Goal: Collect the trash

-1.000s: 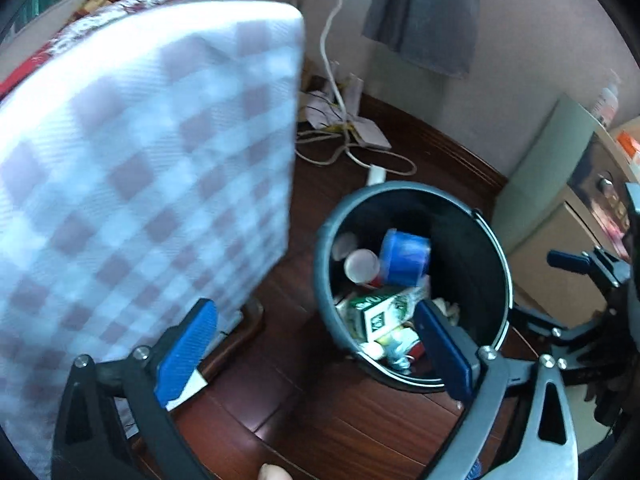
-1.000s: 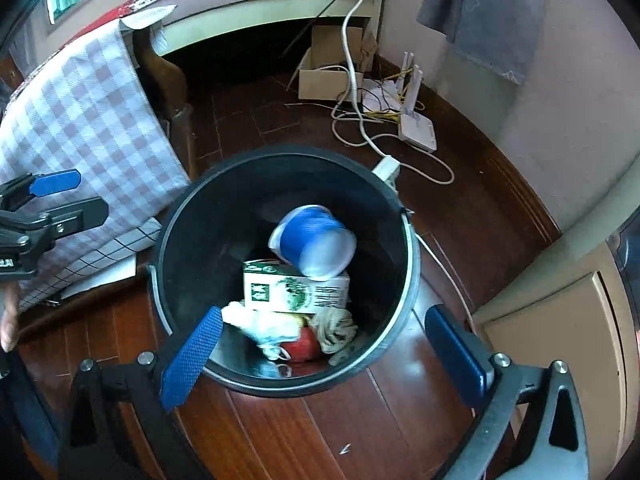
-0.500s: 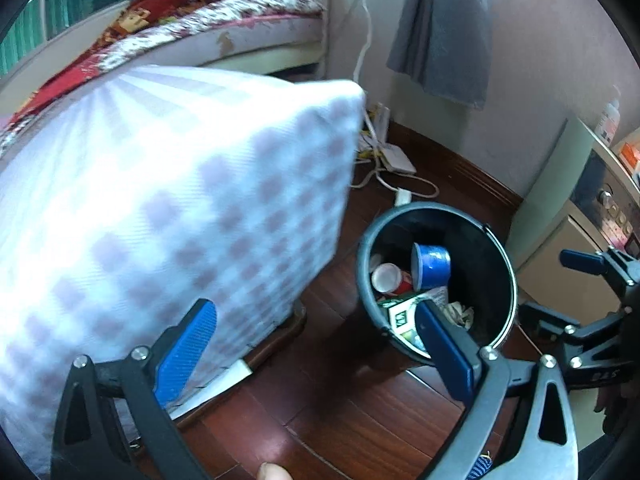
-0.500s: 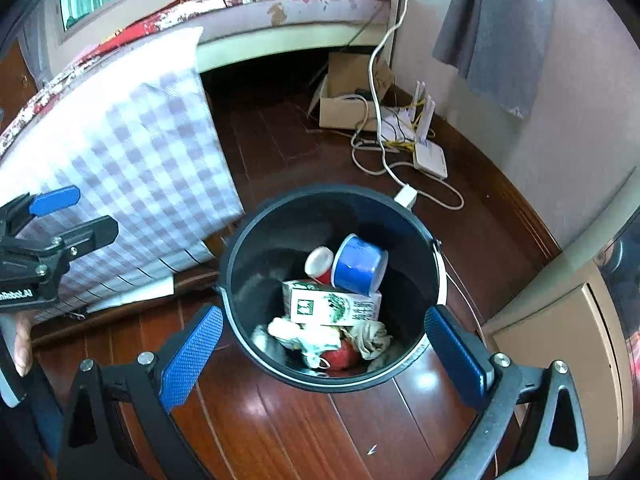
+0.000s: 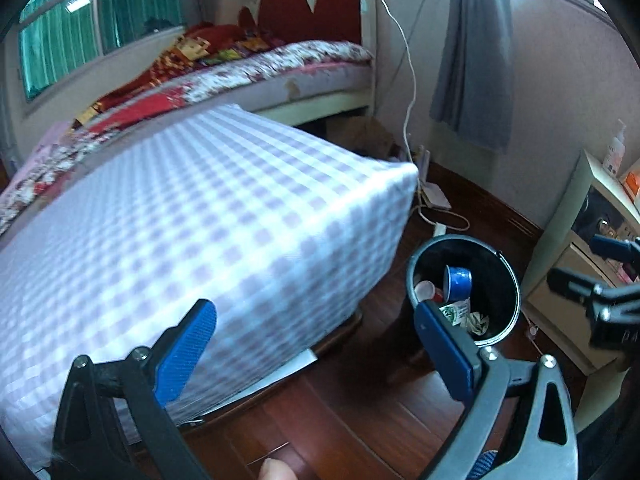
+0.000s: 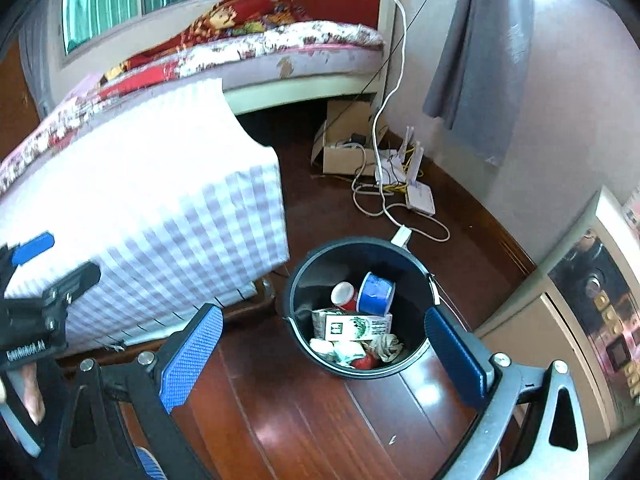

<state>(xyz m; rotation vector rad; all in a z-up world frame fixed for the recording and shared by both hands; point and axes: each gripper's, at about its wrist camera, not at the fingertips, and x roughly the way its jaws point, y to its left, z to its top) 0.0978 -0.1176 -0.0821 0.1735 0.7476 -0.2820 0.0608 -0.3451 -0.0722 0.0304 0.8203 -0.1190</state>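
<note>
A black round bin (image 6: 298, 300) (image 5: 508, 280) stands on the dark wood floor. Inside lie a blue cup (image 6: 376, 294) (image 5: 458, 280), a red-and-white cup (image 6: 344, 295), a green-and-white carton (image 6: 352, 327) and crumpled paper (image 6: 386, 346). My right gripper (image 6: 324, 356) hangs open above the bin's near side, nothing between its blue pads. My left gripper (image 5: 316, 344) is open too, raised over the edge of the checked table, with the bin behind its right finger (image 5: 444, 348). The right gripper (image 5: 600, 288) shows at the right edge of the left wrist view.
A low table under a lilac-checked cloth (image 5: 200, 248) (image 6: 160, 216) stands left of the bin. Behind it is a bed (image 5: 260, 68). A cardboard box (image 6: 344, 148), a router (image 6: 420, 196) and cables lie by the wall. A cabinet (image 6: 572, 320) stands at the right.
Both grippers have risen and pulled back from the bin, which now looks smaller and farther away. Far more of the table top and the bed has come into view.
</note>
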